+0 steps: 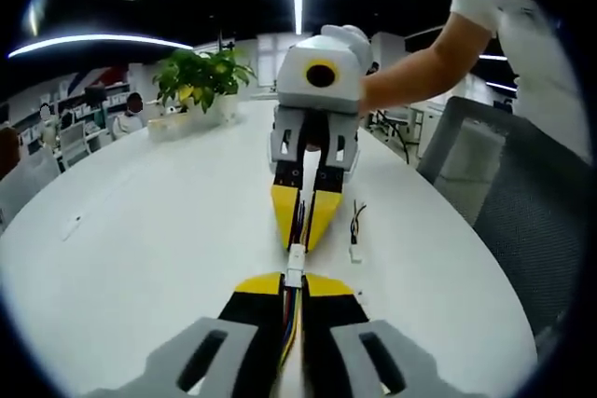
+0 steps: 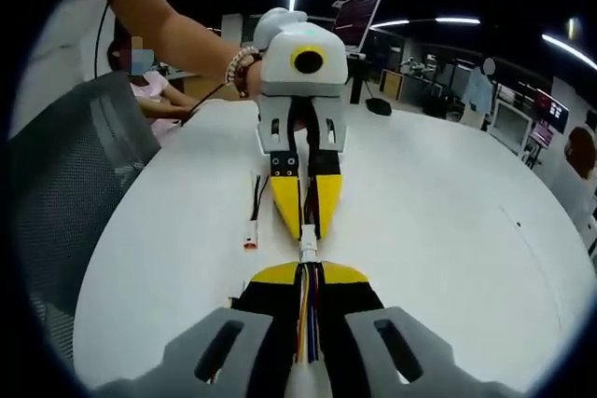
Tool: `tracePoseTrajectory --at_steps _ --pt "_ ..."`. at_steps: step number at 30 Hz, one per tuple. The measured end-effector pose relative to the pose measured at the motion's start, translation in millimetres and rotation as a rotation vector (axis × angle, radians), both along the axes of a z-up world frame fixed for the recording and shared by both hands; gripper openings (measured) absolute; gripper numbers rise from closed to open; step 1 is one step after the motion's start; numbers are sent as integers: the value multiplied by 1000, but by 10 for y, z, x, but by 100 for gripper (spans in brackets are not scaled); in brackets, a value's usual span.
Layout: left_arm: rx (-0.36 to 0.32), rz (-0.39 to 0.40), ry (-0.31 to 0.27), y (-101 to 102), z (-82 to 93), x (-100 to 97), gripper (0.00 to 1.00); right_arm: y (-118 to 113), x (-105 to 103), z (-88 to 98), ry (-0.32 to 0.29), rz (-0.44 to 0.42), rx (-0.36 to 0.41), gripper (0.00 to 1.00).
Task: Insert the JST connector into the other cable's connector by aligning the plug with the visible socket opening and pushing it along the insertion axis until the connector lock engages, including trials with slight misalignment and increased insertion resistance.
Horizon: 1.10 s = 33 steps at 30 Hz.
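Both grippers face each other tip to tip just above the white table (image 1: 140,230). My left gripper (image 1: 294,281) is shut on a cable of coloured wires (image 1: 291,323) that ends in a white JST connector (image 1: 295,263). Opposite it, my right gripper (image 1: 300,240) is shut on the other cable. In the right gripper view, the right gripper (image 2: 309,272) pinches coloured wires (image 2: 308,319), and the left gripper (image 2: 308,230) points back at it. The white connectors (image 2: 308,251) meet end to end in the small gap between the yellow tips. Whether they are fully seated I cannot tell.
A spare short cable (image 1: 355,230) (image 2: 254,221) lies on the table beside the grippers. A potted plant (image 1: 201,81) stands at the far end. A grey mesh chair (image 1: 522,212) (image 2: 65,184) sits at the table's edge. A person's arm (image 1: 420,67) holds each gripper.
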State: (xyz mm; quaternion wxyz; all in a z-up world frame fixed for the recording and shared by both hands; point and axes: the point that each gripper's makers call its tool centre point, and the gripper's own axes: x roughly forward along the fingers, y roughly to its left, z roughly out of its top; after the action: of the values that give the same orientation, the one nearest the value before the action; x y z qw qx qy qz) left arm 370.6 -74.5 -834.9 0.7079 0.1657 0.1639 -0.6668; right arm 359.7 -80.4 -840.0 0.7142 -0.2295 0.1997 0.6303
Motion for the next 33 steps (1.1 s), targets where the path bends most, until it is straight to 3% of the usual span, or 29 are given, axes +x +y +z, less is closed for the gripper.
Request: tracePoseTrajectory --at_steps 33 --pt "21 5 3 -10 2 -2 0 16 9 -4 11 -9 -4 2"
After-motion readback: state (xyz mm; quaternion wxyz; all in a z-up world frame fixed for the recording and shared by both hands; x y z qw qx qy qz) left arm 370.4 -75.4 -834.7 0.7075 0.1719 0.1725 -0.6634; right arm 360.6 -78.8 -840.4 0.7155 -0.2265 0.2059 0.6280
